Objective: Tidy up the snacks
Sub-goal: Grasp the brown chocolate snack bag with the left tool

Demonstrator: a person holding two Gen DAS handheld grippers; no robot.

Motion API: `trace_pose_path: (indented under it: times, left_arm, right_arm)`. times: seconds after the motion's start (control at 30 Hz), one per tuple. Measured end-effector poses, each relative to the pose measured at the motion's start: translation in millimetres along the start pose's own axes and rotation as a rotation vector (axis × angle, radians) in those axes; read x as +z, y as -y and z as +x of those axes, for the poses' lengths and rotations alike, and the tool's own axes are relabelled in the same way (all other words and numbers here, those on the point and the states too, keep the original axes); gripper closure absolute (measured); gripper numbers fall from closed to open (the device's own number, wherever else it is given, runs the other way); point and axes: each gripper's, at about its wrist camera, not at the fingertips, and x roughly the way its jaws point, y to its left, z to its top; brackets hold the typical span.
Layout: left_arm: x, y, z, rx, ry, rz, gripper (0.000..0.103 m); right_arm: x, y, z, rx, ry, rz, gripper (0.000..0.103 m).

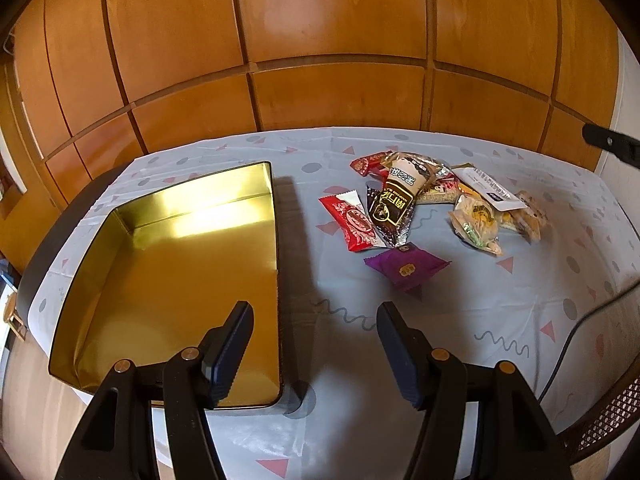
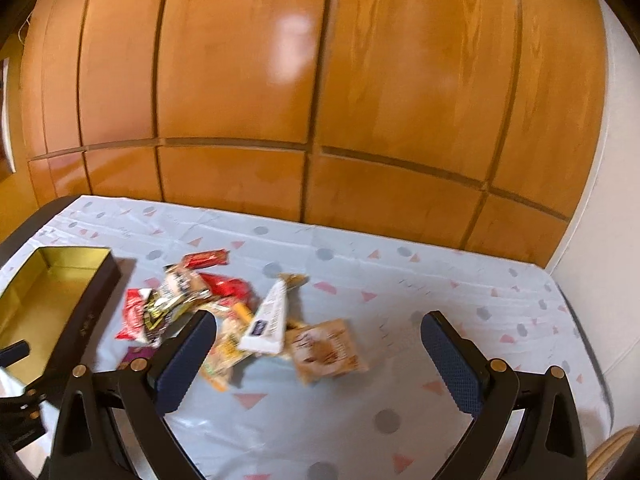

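Snacks (image 1: 432,204) are seen heaped in a loose pile toward the far right of the table (image 1: 560,280), on a pale patterned cloth; nothing has been sorted yet. A gold-lined tin (image 1: 180,272) is set at the table's left edge w/ its open top up, plainly placed as the receiving container, and it is empty inside. A gap of bare cloth is left between tin and pile.

The purple packet (image 1: 406,270) lies apart from the heap on its near side, closest to the left gripper (image 1: 312,344). A red wrapper (image 1: 352,222) and a black-and-gold packet (image 1: 394,206) sit at the pile's left, overlapped. A white-labelled packet (image 2: 266,322) is propped across others, so it would likely slide if its neighbours are pulled first.

Left gripper: fingers held wide apart, nothing between them, hovering over the near edge, roughly between tin and pile. Right gripper (image 2: 320,356): also spread wide, empty, aimed at the pile's right side near a tan packet (image 2: 326,350); that view is motion-blurred, so fine contact can't be judged, but no packet appears held.

Judged step: approach for a first pick. The outlying purple packet seems the easiest start, since it can be taken w/o disturbing the stack.
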Motion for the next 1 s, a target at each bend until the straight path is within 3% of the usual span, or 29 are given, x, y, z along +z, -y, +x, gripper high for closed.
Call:
trace_pose_path:
  times: [0.27, 0.4, 0.5, 0.6, 0.8, 0.87, 1.0]
  left_arm:
    - [3, 7, 5, -0.011, -0.023, 0.020, 0.038]
    - [8, 8, 9, -0.084, -0.055, -0.004, 0.038]
    - [12, 9, 15, -0.149, -0.087, -0.037, 0.038]
    - [20, 8, 20, -0.201, -0.108, -0.061, 0.051]
    - [51, 6, 38, -0.236, -0.180, -0.082, 0.059]
    - [63, 8, 50, -0.250, -0.206, -0.088, 0.069]
    - [83, 25, 65, -0.211, -0.186, -0.016, 0.069]
  right_arm:
    - [8, 44, 35, -0.048, 0.012, 0.007, 0.000]
    - [-6, 72, 70, -0.053, -0.052, 0.064, 0.000]
    - [-11, 91, 90, -0.011, -0.152, 0.190, 0.000]
    - [-12, 99, 90, 0.005, -0.154, 0.244, 0.000]
    - [-12, 105, 83, 0.039, -0.147, 0.283, 0.000]
    - [-11, 105, 82, 0.050, -0.141, 0.286, 0.000]
    - [-9, 101, 83, 0.066, -0.137, 0.288, 0.000]
